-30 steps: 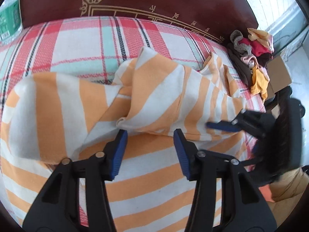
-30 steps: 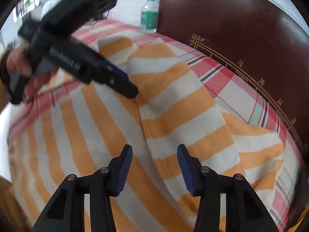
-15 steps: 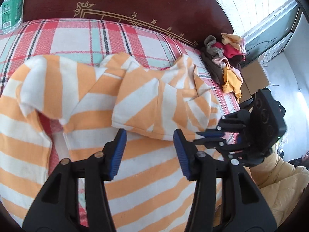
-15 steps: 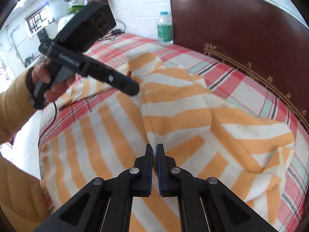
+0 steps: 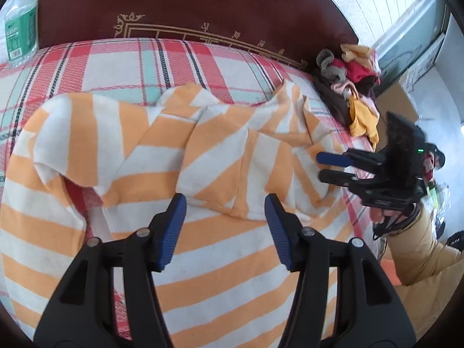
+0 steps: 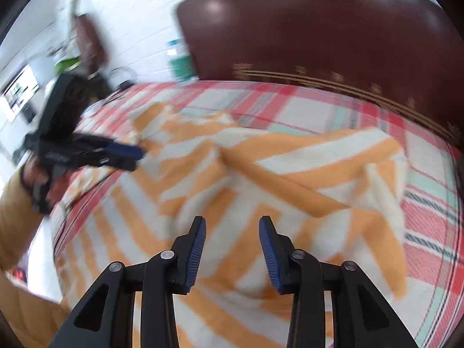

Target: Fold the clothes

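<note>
An orange-and-white striped garment (image 5: 220,156) lies rumpled on the plaid bed, its sleeves folded inward over the body. It also shows in the right wrist view (image 6: 261,179), blurred. My left gripper (image 5: 223,226) is open and empty, just above the garment's lower body. My right gripper (image 6: 232,243) is open and empty above the garment. It shows in the left wrist view (image 5: 330,166) at the right, over the garment's right edge. My left gripper shows in the right wrist view (image 6: 133,156) at the left.
The red, white and teal plaid bedcover (image 5: 121,63) meets a dark red headboard (image 5: 203,3) behind. A pile of mixed clothes (image 5: 351,87) sits at the bed's far right corner. A water bottle (image 5: 18,26) stands at far left. A cardboard box (image 5: 400,107) is beyond the pile.
My right gripper was shut half a second ago and has opened, and its view has swung and blurred. My left gripper stayed open and shifted over the garment, whose sleeves now lie flatter.
</note>
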{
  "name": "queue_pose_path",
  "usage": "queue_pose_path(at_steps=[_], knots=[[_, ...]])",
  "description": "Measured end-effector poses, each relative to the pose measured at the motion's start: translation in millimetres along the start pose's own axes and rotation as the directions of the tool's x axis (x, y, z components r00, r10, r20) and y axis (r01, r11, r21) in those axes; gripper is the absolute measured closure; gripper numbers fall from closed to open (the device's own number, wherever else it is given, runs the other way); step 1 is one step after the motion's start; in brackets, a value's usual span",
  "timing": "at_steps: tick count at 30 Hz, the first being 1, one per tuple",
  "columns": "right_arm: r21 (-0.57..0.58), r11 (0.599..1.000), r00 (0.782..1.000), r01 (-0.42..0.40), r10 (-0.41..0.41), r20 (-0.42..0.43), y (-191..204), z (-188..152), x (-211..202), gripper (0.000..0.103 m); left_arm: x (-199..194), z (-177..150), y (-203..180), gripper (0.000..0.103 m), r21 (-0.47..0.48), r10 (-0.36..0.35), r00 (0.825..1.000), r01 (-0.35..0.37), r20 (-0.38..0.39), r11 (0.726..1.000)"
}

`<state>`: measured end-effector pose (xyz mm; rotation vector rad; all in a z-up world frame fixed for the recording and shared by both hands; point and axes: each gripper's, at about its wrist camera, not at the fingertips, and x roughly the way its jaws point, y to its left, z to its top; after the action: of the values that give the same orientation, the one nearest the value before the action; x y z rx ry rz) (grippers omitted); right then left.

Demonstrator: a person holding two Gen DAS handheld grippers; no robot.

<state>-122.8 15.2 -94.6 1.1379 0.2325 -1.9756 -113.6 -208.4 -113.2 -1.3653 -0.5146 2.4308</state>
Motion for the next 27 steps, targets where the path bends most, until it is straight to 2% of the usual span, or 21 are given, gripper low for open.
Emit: queue_pose_path(at_steps=[3,5,8,11,17,22,24,25,27], knots=[[-0.009,0.997,0.994,0.081,-0.081,-0.080,-4,1,20,0.063,-20,-15,16,0.045,-0.049,0.038,0.998,-0.036,0.042,0.998],[-0.030,0.994,0.992,0.103,-0.105,-0.074,1,3,23,0.062,-40,-30,32,0.045,-0.089,0.082,0.995,-0.076,0.065,0.993],[-0.004,1.000,1.000,0.025,-0.025,-0.007,11,10,9,0.062,-70,-54,57,0.045,-0.150,0.150,0.984,-0.134,0.095,0.980],[-0.015,0.998,0.997,-0.066,0.066,0.032,30,19,2,0.059,-100,-78,81,0.044,-0.212,0.218,0.968,-0.189,0.122,0.959],[-0.086,0.982,0.986,-0.167,0.168,0.009,89,25,19,0.057,-155,-126,130,0.044,-0.334,0.351,0.925,-0.288,0.147,0.897],[-0.148,0.965,0.976,-0.217,0.211,-0.051,133,19,41,0.057,-144,-163,147,0.044,-0.385,0.313,0.946,-0.258,0.088,0.886],[-0.157,0.961,0.973,-0.230,0.221,-0.073,142,14,48,0.056,-140,-170,142,0.043,-0.361,0.317,0.944,-0.265,0.091,0.894],[-0.162,0.959,0.971,-0.234,0.223,-0.083,147,12,50,0.056,-139,-172,138,0.034,-0.340,0.313,0.945,-0.266,0.093,0.902],[-0.163,0.957,0.969,-0.240,0.227,-0.092,153,8,52,0.056,-134,-170,129,0.032,-0.299,0.301,0.950,-0.263,0.085,0.917]])
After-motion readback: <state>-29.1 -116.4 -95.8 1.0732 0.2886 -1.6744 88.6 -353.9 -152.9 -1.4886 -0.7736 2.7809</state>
